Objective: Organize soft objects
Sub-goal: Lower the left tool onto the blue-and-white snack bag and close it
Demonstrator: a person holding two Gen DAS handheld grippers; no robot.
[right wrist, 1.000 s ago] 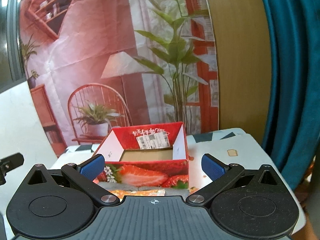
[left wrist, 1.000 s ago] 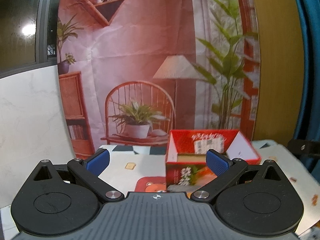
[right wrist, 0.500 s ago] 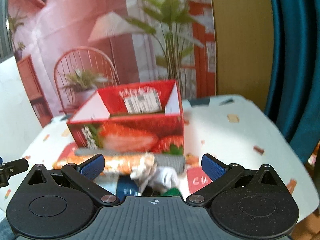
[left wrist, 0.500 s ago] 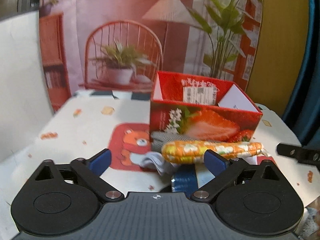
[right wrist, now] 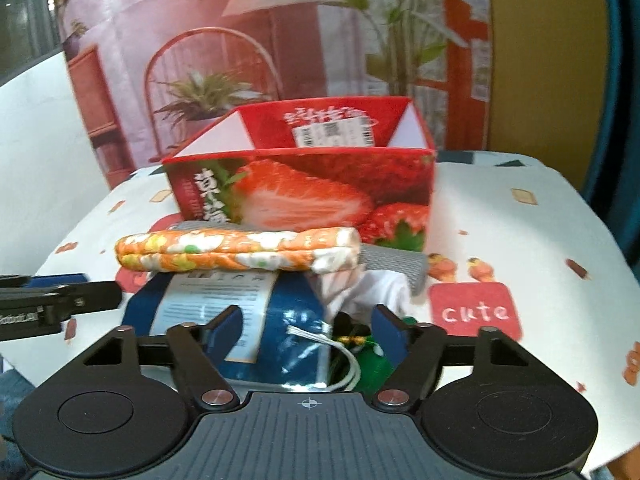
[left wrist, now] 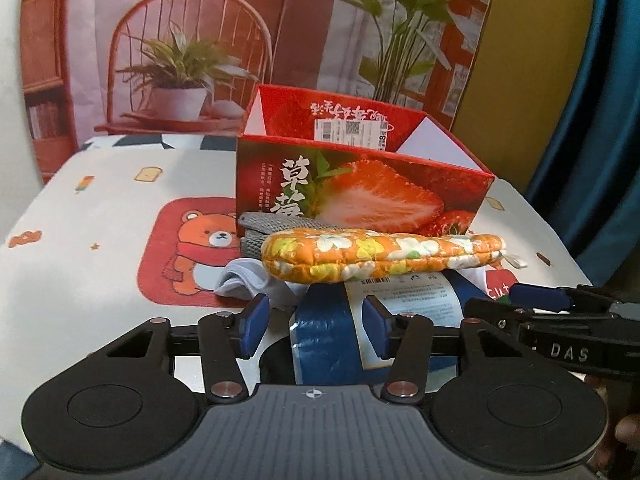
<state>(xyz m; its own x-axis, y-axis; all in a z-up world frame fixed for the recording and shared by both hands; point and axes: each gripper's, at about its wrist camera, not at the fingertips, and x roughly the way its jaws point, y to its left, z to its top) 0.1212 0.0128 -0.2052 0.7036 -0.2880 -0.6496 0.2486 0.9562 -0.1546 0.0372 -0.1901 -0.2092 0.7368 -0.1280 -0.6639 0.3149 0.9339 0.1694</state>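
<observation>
A pile of soft things lies in front of a red strawberry box [left wrist: 360,184]. An orange floral quilted mitt [left wrist: 380,256] rests on top of a blue packet with a white label [left wrist: 332,340], beside a white cloth [left wrist: 252,280] and a grey knit piece [left wrist: 272,228]. My left gripper [left wrist: 316,330] is open, its pads either side of the blue packet's near end, not gripping. My right gripper [right wrist: 304,340] is open over the blue packet [right wrist: 296,320] and a green item with cord [right wrist: 368,360]. The mitt [right wrist: 236,250], the white cloth [right wrist: 376,288] and the box [right wrist: 304,192] show there too.
The table [left wrist: 100,208] has a white cloth printed with a bear patch [left wrist: 192,252] and a "cute" patch [right wrist: 474,312]. A printed room backdrop stands behind the box. A blue curtain [left wrist: 600,120] hangs at right. The right gripper's side [left wrist: 560,320] enters the left wrist view.
Both grippers have dropped and tilted down toward the pile and moved close. Their jaws have narrowed from wide open to partly open around the blue packet.
</observation>
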